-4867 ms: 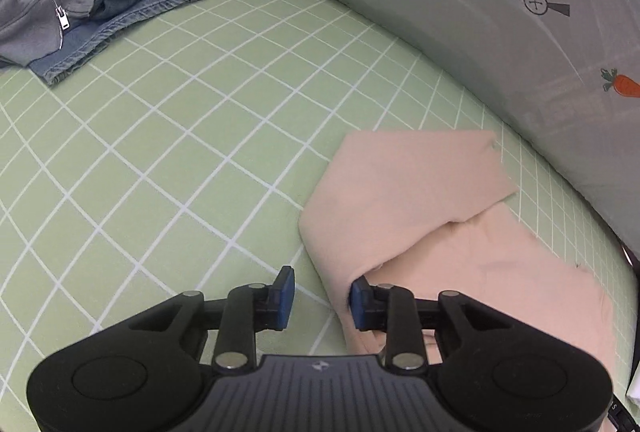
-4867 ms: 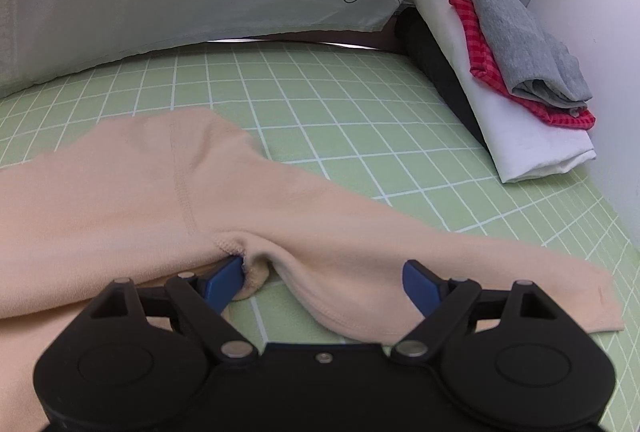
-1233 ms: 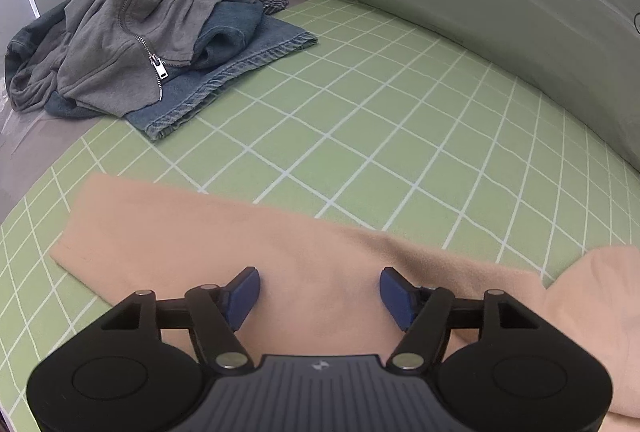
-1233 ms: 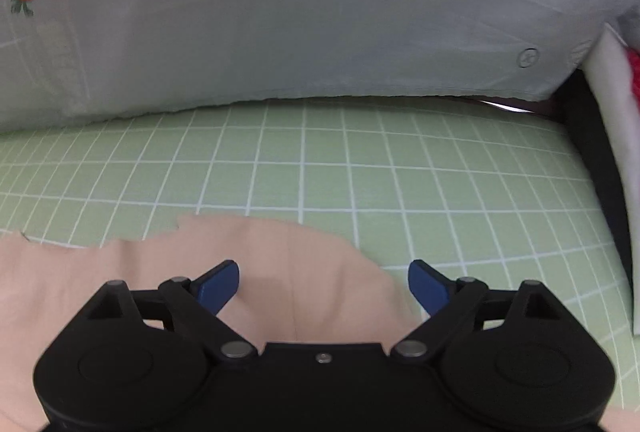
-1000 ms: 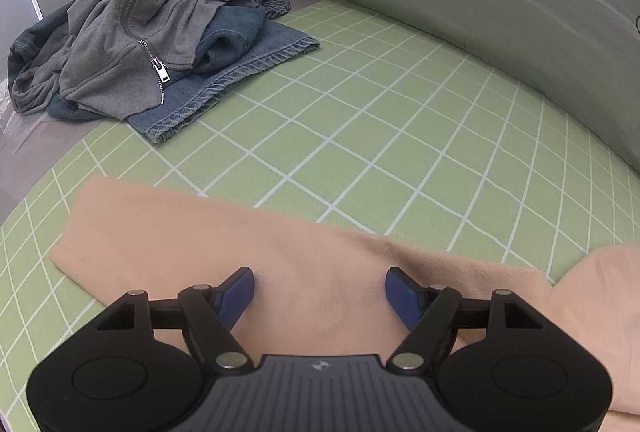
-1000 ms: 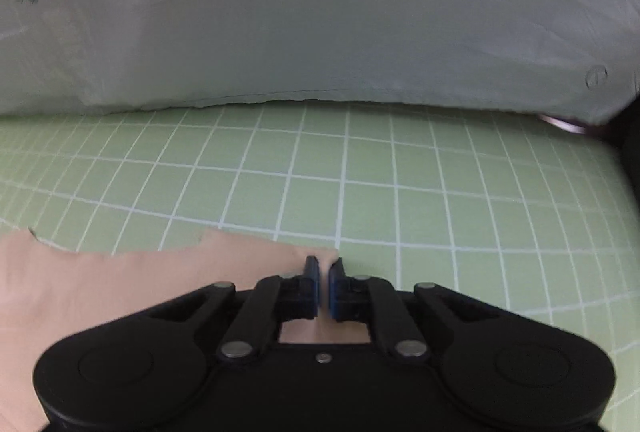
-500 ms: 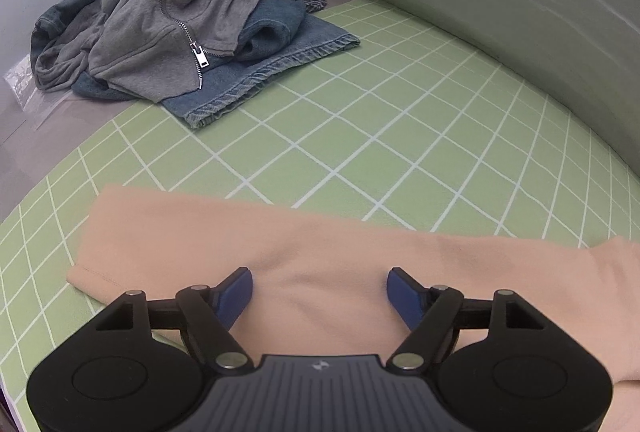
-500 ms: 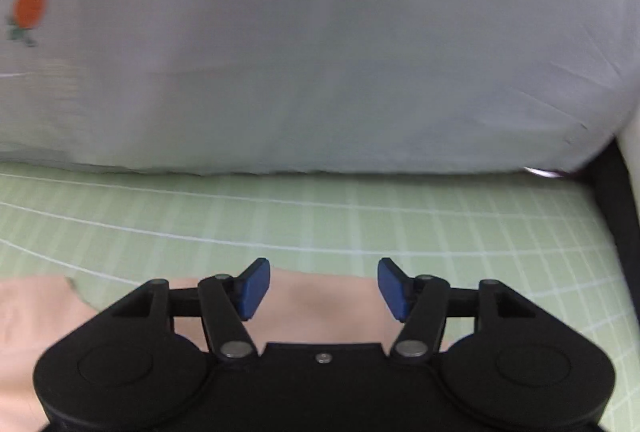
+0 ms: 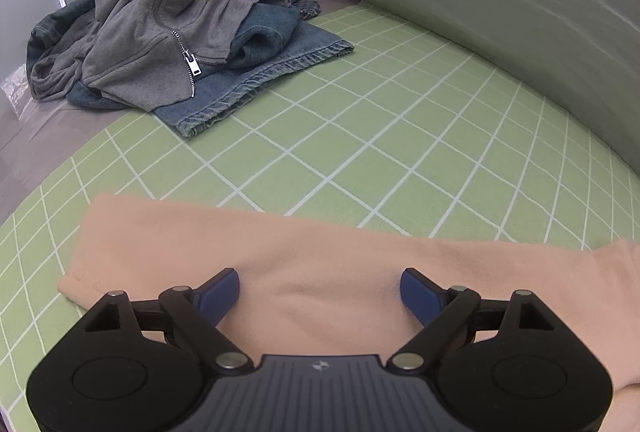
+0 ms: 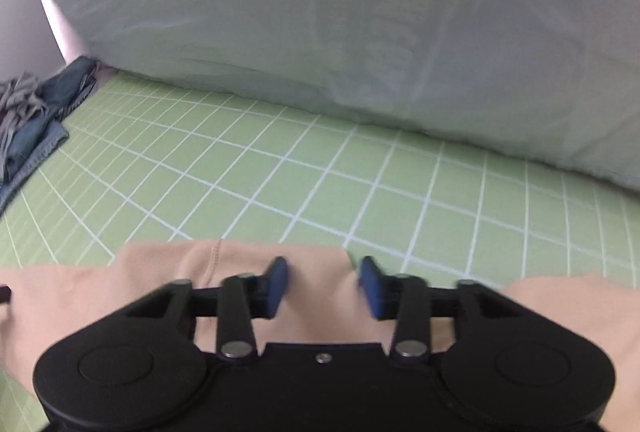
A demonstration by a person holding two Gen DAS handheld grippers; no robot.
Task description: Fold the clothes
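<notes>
A peach garment (image 9: 280, 256) lies flat on the green grid mat (image 9: 360, 136), one long sleeve reaching left. My left gripper (image 9: 320, 284) hovers over that sleeve, its jaws wide and still opening, the pads clear of the cloth. In the right wrist view the same peach garment (image 10: 160, 272) shows a seam and a far edge. My right gripper (image 10: 322, 280) straddles a corner of that edge. Its jaws are closing with cloth between them, but a gap still shows at each pad. The picture is blurred by motion.
A crumpled grey zip hoodie (image 9: 168, 32) lies on blue jeans (image 9: 248, 88) at the mat's far left corner; the jeans (image 10: 32, 128) also show at the left of the right wrist view. A pale sheet (image 10: 320, 52) rises behind the mat (image 10: 280, 184).
My right gripper shut on the garment's edge, opened, then slid left along the edge, and its jaws now stand narrower. My left gripper stayed over the sleeve and its jaws widened.
</notes>
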